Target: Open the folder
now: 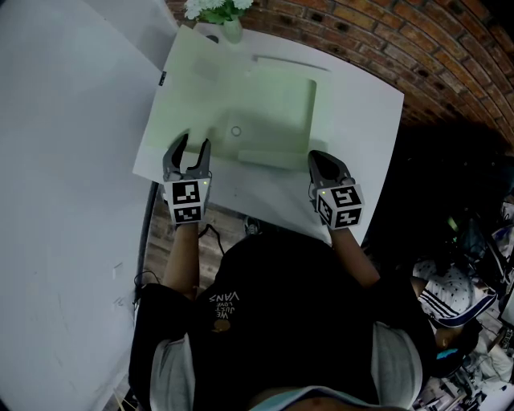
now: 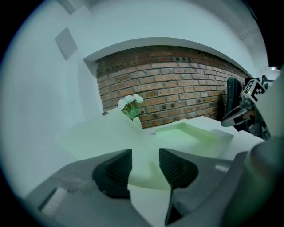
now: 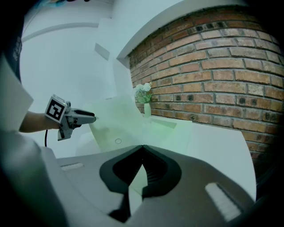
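A pale green folder (image 1: 265, 104) lies on the white table (image 1: 365, 120), its thin cover (image 3: 120, 122) tilted up toward the left. My left gripper (image 1: 191, 148) is at the cover's near left edge. Its jaws stand apart with the green sheet (image 2: 145, 164) between the pads, which do not press on it. My right gripper (image 1: 321, 159) is at the folder's near right corner. Its tips meet (image 3: 142, 148) with a thin pale strip of the folder caught between the pads. Each gripper shows in the other's view: the left gripper (image 3: 84, 117) and the right gripper (image 2: 235, 111).
A small vase of white flowers (image 1: 221, 12) stands at the table's far edge, just behind the folder. A brick wall (image 1: 401, 48) runs behind the table and a white panel (image 1: 64, 160) lies along its left. Clutter (image 1: 474, 265) covers the floor at the right.
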`<state>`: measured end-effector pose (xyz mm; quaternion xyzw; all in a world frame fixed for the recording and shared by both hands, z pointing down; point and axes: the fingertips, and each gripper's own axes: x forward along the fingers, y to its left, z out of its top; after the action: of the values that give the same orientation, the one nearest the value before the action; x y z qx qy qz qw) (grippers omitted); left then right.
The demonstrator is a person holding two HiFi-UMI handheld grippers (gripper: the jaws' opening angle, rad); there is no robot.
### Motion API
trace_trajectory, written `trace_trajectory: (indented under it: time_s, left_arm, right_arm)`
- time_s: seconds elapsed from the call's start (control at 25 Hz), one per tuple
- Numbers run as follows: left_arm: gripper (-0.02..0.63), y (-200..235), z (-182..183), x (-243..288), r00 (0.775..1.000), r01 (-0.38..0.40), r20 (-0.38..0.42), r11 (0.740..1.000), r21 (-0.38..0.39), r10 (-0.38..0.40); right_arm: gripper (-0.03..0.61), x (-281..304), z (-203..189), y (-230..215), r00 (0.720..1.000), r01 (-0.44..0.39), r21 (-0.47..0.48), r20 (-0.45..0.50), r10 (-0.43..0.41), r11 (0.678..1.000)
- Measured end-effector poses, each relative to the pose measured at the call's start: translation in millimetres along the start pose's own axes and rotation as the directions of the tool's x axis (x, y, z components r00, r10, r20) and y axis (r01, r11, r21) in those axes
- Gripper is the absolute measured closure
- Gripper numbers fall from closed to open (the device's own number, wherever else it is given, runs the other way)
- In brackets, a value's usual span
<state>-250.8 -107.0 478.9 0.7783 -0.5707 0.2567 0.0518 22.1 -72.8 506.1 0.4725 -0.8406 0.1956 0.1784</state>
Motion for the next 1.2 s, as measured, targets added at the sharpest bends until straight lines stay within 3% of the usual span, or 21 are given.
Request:
trace_trajectory:
  time_s: [0.68, 1.2]
  left_arm:
    - [0.581, -10.8, -6.4, 2.4, 0.999, 0.044, -0.008, 0.999, -0.028, -0.045]
    - [0.612, -21.2, -15.7, 5.1, 0.997, 0.064, -0.036, 0.997, -0.052, -0.066]
  right_arm:
    - [0.580, 2.6, -1.8, -4.2, 1.000, 0.006, 0.008, -0.016, -0.006, 1.000]
    - [0.580, 7.3, -2.7, -7.1, 1.000, 0.015, 0.032, -0.021, -0.014, 0.999]
